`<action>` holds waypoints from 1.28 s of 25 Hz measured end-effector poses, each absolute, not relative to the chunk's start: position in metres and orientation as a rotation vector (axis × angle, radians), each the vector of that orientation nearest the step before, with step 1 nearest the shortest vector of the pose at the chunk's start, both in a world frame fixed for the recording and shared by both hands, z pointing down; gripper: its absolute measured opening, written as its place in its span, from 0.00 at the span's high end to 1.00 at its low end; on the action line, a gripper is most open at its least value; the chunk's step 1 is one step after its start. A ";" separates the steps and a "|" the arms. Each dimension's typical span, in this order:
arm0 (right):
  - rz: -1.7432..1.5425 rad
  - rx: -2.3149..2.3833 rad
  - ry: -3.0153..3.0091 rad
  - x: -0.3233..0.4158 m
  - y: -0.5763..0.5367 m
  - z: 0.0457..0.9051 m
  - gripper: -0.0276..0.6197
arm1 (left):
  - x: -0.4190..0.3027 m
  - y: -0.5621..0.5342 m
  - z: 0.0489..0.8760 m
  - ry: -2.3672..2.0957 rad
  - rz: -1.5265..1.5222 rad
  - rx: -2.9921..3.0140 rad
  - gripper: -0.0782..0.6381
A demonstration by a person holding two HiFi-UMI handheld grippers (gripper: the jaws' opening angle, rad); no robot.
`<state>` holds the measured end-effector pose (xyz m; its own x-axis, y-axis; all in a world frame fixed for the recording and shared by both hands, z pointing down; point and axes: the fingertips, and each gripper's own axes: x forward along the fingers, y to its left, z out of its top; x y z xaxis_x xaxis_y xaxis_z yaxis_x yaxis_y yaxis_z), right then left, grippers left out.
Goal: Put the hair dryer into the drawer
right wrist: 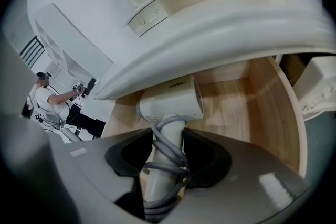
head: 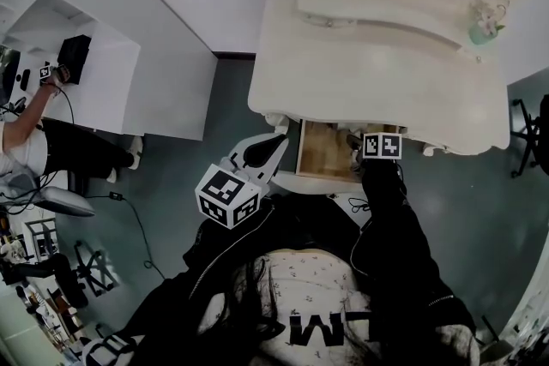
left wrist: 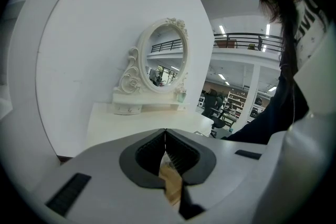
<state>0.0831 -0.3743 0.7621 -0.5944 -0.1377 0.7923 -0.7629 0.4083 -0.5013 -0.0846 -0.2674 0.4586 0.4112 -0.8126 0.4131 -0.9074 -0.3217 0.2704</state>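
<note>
While the left gripper (left wrist: 165, 132) is closed, the right gripper (right wrist: 168, 136) clamps the hair dryer (right wrist: 170, 99) inside the white vanity (right wrist: 220, 26) drawer (right wrist: 254, 107).

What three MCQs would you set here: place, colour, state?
1. Where is the dryer?
A) on the tabletop
B) in the right gripper, at the open drawer
C) on the floor
2. What colour is the dryer?
A) black
B) white
C) red
3. What state is the left gripper in?
A) shut, empty
B) wide open
C) shut on the dryer

1 B: the jaws clamp its cord-wrapped handle, with its head over the drawer's wooden floor.
2 B: its body is white.
3 A: the pads meet with nothing between them.
</note>
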 end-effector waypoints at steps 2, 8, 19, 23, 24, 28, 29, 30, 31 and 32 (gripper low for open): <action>1.159 0.781 -1.996 0.084 -0.375 0.765 0.65 | -0.086 -0.265 0.458 -1.468 0.280 2.212 0.89; 1.157 0.802 -1.988 0.085 -0.375 0.764 0.59 | -0.091 -0.257 0.459 -1.475 0.284 2.212 0.89; 1.117 0.841 -2.208 0.077 -0.367 0.676 0.59 | -0.083 -0.249 0.452 -1.408 0.258 2.281 0.89; 1.090 0.864 -2.336 0.070 -0.353 0.632 0.60 | -0.079 -0.243 0.449 -1.368 0.249 2.317 0.89; 1.097 0.874 -2.367 0.067 -0.348 0.621 0.60 | -0.078 -0.241 0.449 -1.356 0.249 2.326 0.89; 1.126 0.923 -2.468 0.058 -0.324 0.577 0.60 | -0.076 -0.232 0.446 -1.310 0.244 2.366 0.89; 1.127 0.932 -2.492 0.055 -0.317 0.568 0.60 | -0.076 -0.229 0.445 -1.299 0.242 2.376 0.89; 1.124 0.942 -2.513 0.052 -0.310 0.559 0.60 | -0.077 -0.225 0.445 -1.289 0.241 2.385 0.89; 1.120 0.958 -2.531 0.050 -0.303 0.551 0.60 | -0.077 -0.222 0.444 -1.278 0.239 2.394 0.89; 1.117 0.979 -2.547 0.049 -0.297 0.543 0.63 | -0.078 -0.218 0.443 -1.266 0.238 2.404 0.89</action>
